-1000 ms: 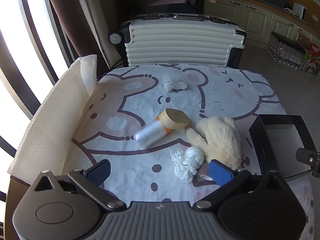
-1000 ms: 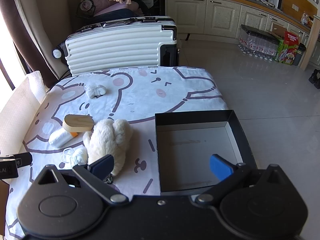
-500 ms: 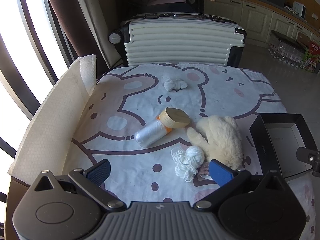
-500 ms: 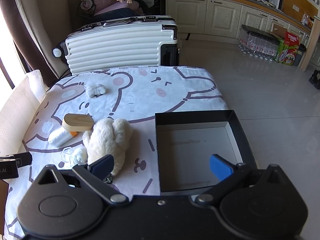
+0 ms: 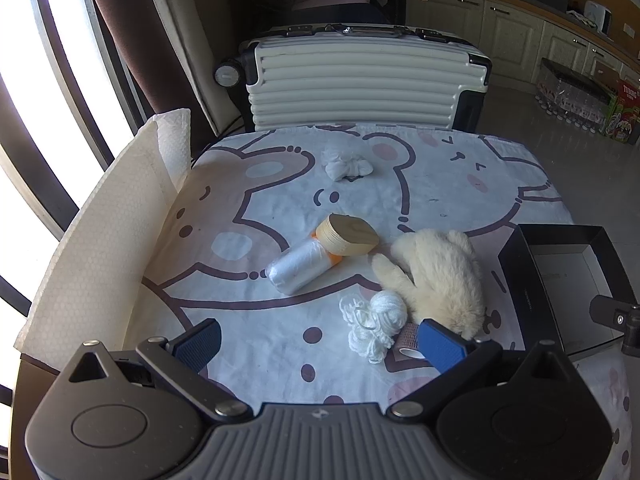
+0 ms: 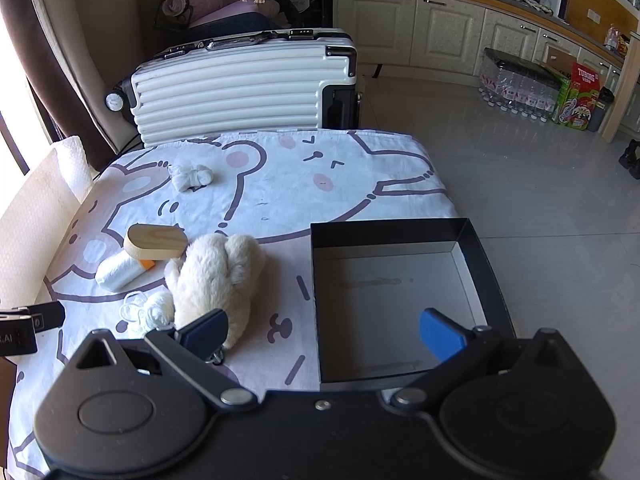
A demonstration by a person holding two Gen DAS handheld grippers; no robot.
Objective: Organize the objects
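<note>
Both grippers are held low at the near edge of the counter (image 5: 500, 168), fingers spread wide and empty; nothing is grasped yet, so the sorting is judged not to have begun.

The left gripper (image 5: 320, 344) is aimed at the cluster of loose things, while the right gripper (image 6: 322, 330) is set over the near part of the black box (image 6: 468, 236), which is empty and is presumably the place for collecting them.

Taking the box as landmark: just to its left lies the plush mitten (image 6: 218, 276), close but apart from the wall. Left of the mitten and touching it is a white yarn ball (image 5: 378, 320), with a small tape roll (image 5: 408, 340) beside it, partly hidden behind a finger. Farther left, a wooden oval block (image 5: 350, 236) rests against a white wrapped roll (image 5: 298, 266). A crumpled white cloth (image 5: 346, 164) lies well beyond, alone.

Open cloth-covered room is left around the cluster. The box is seated at the counter's right edge, so pushing is to be avoided there. A white suitcase (image 6: 244, 88) stands behind the far edge.
</note>
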